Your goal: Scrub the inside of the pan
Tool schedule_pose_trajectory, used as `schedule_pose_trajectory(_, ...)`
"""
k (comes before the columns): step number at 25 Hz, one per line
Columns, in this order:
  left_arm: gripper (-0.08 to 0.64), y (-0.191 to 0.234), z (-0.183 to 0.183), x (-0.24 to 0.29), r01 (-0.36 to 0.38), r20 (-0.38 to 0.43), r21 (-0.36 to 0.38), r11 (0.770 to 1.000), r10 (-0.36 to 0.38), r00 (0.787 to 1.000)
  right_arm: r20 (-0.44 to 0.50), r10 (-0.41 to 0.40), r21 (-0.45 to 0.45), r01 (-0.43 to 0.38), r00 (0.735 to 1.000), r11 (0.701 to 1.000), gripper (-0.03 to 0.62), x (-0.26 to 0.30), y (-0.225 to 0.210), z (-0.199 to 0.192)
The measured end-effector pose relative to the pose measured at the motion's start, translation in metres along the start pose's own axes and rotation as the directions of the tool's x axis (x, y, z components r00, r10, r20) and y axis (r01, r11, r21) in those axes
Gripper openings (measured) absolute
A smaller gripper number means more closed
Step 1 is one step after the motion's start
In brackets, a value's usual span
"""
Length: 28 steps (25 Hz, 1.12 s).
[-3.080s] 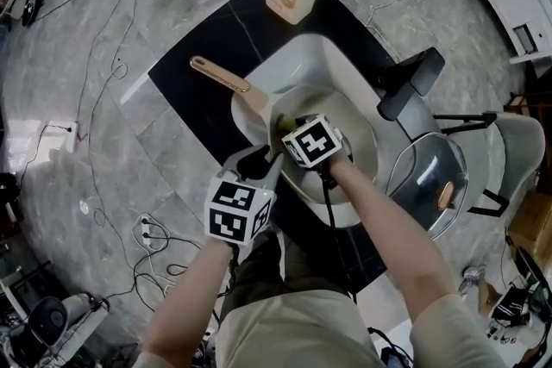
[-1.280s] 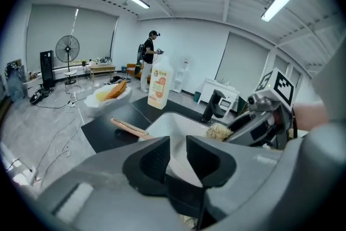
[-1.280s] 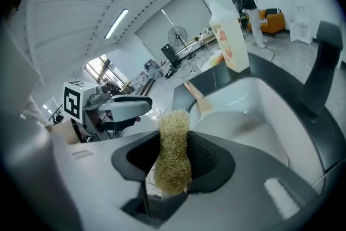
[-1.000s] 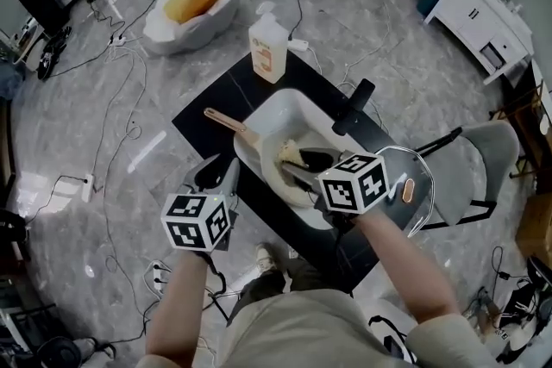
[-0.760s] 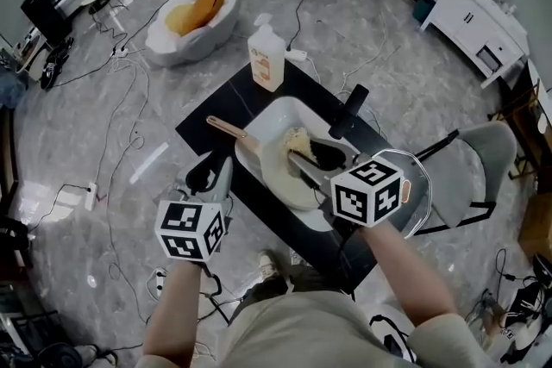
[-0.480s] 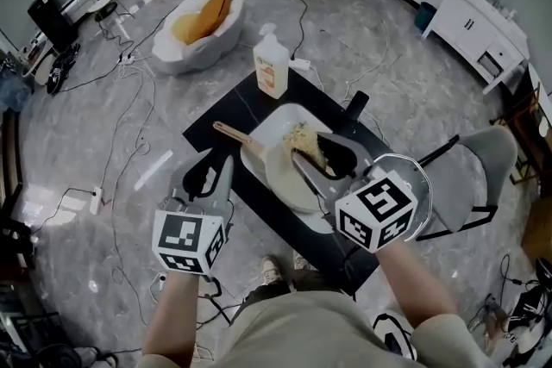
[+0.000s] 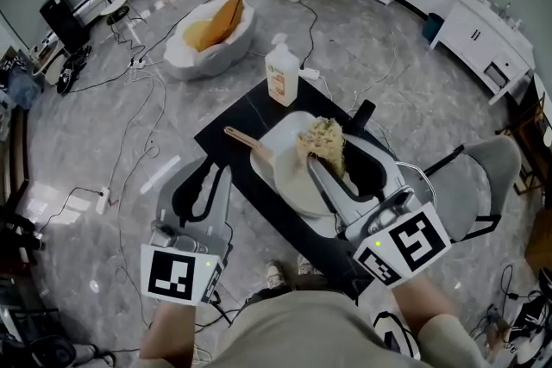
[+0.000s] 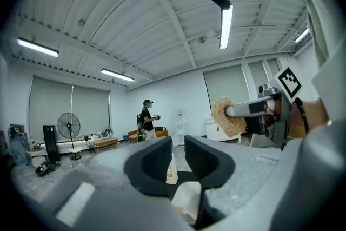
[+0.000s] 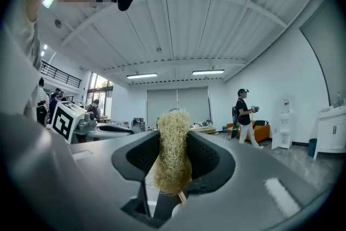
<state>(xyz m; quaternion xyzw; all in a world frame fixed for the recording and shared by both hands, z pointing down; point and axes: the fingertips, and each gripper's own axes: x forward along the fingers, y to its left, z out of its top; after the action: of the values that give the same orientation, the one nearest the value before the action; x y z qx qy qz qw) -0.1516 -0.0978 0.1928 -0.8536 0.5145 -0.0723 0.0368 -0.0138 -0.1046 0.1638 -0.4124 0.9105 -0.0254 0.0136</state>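
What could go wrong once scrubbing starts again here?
1. The left hand-held gripper is off the pan handle, its jaws closing with nothing between them. Unheld, the pan may slide or tip in the basin.
2. The right hand-held gripper clamps the loofah scrubber across soft fibres, much of it sticking out past the jaws; it could bend or twist out.
3. The soap bottle stands just behind the basin; a wide stroke might knock it.

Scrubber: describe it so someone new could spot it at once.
On the black table sits a white basin with a cream pan inside. Held up over it, the right claw pinches the scrubber. It's the only straw-coloured, fuzzy pad among smooth, hard things.
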Motion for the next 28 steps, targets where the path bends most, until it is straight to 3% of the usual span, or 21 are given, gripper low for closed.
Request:
schedule_pose_trajectory(6,0.063,-0.007,0.019,-0.020,-0.033,0.029,0.020,0.999,0.032,0.999,0.036,-0.021,-0.046,0.023,0.999,0.999,0.163,-0.020,0.006,0.021)
schedule_pose_trajectory(10,0.061,-0.014,0.020,-0.027,-0.018,0.041,0.041,0.999,0.016,0.999,0.039,-0.013,-0.070,0.016,0.999,0.997,0.163,-0.031,0.011,0.027)
schedule_pose_trajectory(17,0.021,-0.014,0.010,-0.034,-0.039,0.048,0.033,0.999,0.037,0.998,0.024,-0.014,-0.203,0.019,1.000,0.979,0.161,-0.036,0.019,0.024)
schedule_pose_trajectory(28,0.002,-0.021,-0.013,-0.038,-0.046,0.025,0.036,0.998,0.045,0.999,-0.021,-0.030,-0.176,0.026,0.999,0.984,0.163,-0.039,0.014,-0.004)
